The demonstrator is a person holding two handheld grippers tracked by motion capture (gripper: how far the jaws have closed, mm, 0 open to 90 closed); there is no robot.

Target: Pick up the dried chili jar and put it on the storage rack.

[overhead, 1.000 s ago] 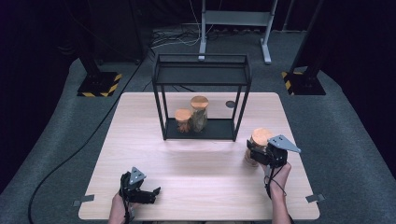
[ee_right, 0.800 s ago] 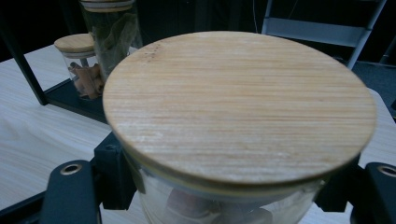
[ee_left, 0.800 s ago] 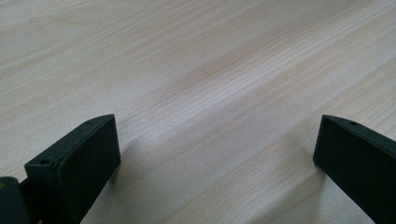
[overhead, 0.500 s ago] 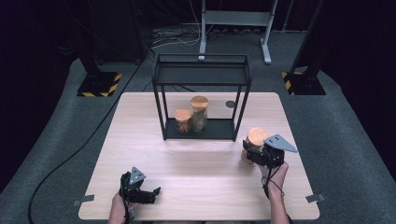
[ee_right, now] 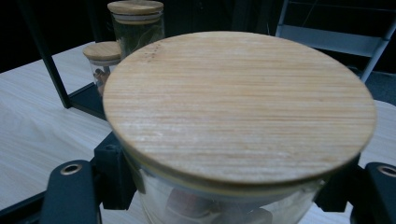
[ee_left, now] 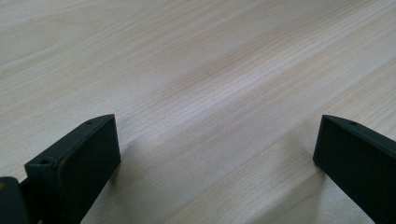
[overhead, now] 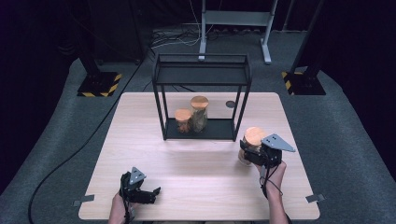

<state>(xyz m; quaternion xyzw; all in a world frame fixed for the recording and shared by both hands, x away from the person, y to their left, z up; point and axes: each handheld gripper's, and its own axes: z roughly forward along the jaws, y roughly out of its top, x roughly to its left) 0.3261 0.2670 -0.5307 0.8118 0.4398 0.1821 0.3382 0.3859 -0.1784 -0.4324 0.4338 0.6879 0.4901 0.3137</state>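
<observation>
Glass jar [overhead: 252, 141] upright, wooden lid up; right tongs [overhead: 246, 154] clamped around it

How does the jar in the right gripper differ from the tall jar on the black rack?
The held jar sits outside the rack, clamped by the right gripper; the tall jar stands free on the rack's bottom shelf beside a shorter jar. Both are glass with round wooden lids.

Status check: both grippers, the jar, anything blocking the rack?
Right gripper shut on jar, beside the rack. Left gripper open, empty. Two jars on the rack's left side.
</observation>
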